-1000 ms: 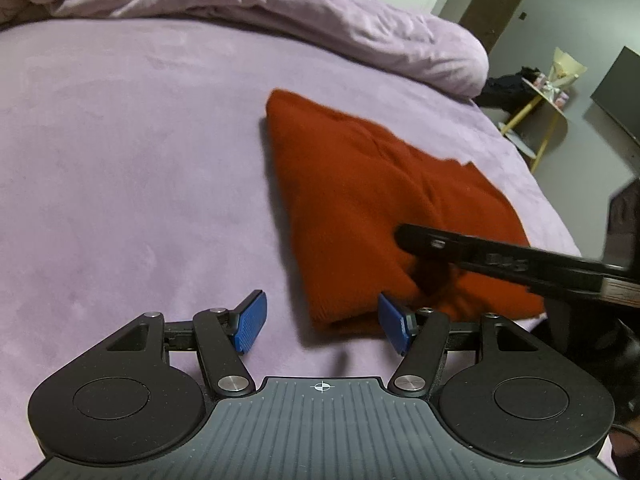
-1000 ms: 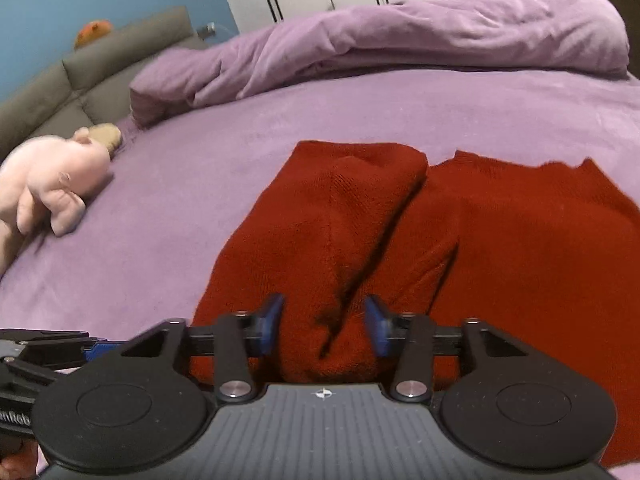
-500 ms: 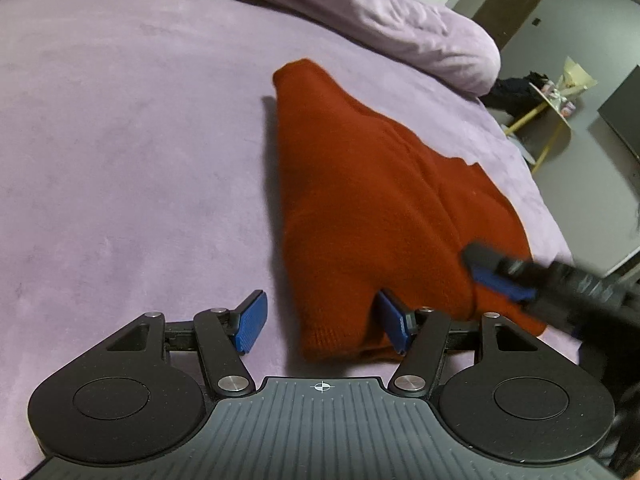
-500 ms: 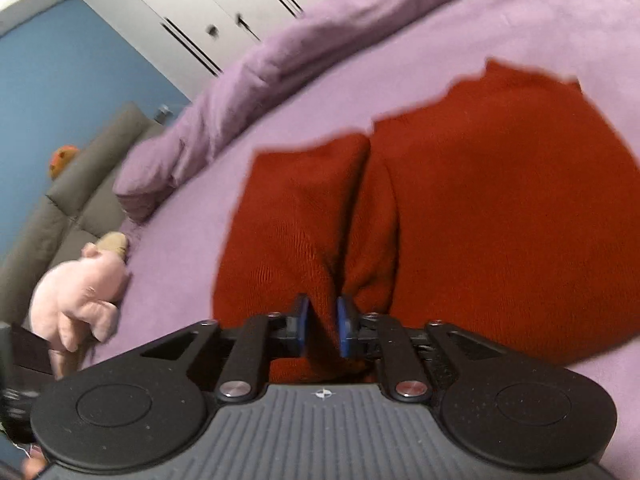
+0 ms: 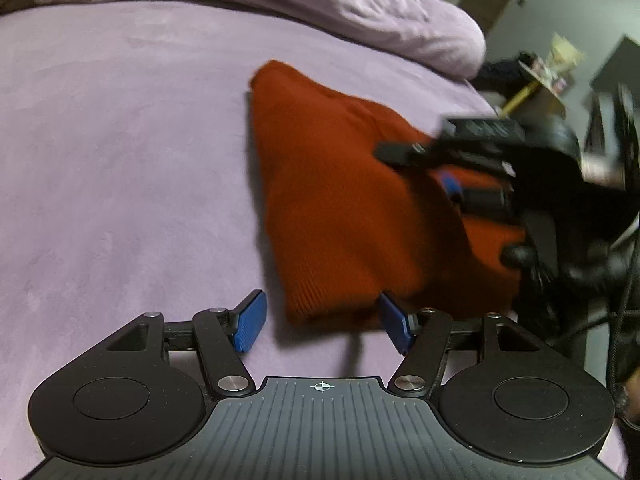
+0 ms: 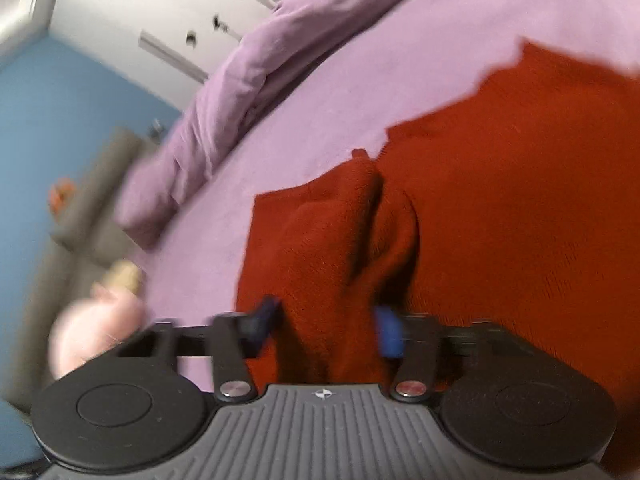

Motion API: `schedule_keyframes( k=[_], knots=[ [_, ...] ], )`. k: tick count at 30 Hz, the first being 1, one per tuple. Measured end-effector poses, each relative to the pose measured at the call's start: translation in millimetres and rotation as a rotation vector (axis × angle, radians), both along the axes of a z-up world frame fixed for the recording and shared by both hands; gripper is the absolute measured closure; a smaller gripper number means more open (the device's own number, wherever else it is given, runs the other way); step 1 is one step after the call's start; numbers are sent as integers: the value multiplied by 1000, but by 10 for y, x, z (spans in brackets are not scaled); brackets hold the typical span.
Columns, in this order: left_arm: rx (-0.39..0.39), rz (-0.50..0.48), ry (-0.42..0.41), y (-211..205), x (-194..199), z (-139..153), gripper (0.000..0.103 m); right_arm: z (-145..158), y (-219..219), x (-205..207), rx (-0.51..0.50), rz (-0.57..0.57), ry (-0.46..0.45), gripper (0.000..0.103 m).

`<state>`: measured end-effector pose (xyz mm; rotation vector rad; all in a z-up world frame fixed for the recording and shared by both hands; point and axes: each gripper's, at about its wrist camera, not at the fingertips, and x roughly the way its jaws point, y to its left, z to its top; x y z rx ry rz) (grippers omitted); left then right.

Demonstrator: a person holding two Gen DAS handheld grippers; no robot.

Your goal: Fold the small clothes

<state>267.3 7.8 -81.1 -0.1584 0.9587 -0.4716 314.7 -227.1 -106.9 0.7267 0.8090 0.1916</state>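
Purple bed [image 5: 120, 160] fills both views, rumpled duvet [image 5: 320, 4] along the far edge, wardrobe and blue wall behind. My red sweater [image 5: 340, 208] lies partly folded mid-bed, nearer the right edge, one flap doubled over the body.

Left tool [image 5: 322, 322] is spread wide with nothing gripped. It sits low at the sweater's near hem corner: one pad is over bare bed, the other right at the hem. Since a second ago it has crept a bit closer to that corner, opening unchanged.

Right tool [image 6: 326, 326] is what changed. Half a second ago its pads were nearly together on a raised ridge of knit; now the jaws have just been opening. The ridge is between them, but the pads look clear of it, though blur makes contact hard to judge. The wrist has also rolled hard, so the bed horizon tilts steeply in the right view. In the left view, the right tool [image 5: 452, 184] sits over the sweater's right side, blurred.

My read: the right side has let go of the fold it carried and that flap is laid. The next fold probably starts from the near hem, where the left tool waits. The loose ridge may spring back.
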Motion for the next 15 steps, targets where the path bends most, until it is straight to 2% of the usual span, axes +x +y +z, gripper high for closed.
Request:
schedule_keyframes(
  k=[2, 4, 8, 10, 13, 15],
  knots=[
    [70, -10, -24, -101, -14, -25, 35, 145, 181, 1, -153, 32, -40, 81],
    [107, -10, -33, -180, 2, -24, 35, 352, 360, -61, -325, 57, -105, 84],
    [52, 35, -7, -195, 92, 3, 35, 750, 416, -353, -501, 24, -248, 86],
    [6, 46, 9, -207, 116, 9, 33, 840, 330, -526, -586, -17, -292, 86],
    [-16, 46, 21, -294, 102, -13, 31, 704, 157, -659, -710, -59, -255, 86],
    [-3, 35, 21, -394, 68, -22, 30, 510, -39, -648, -695, -88, -163, 85]
  ],
)
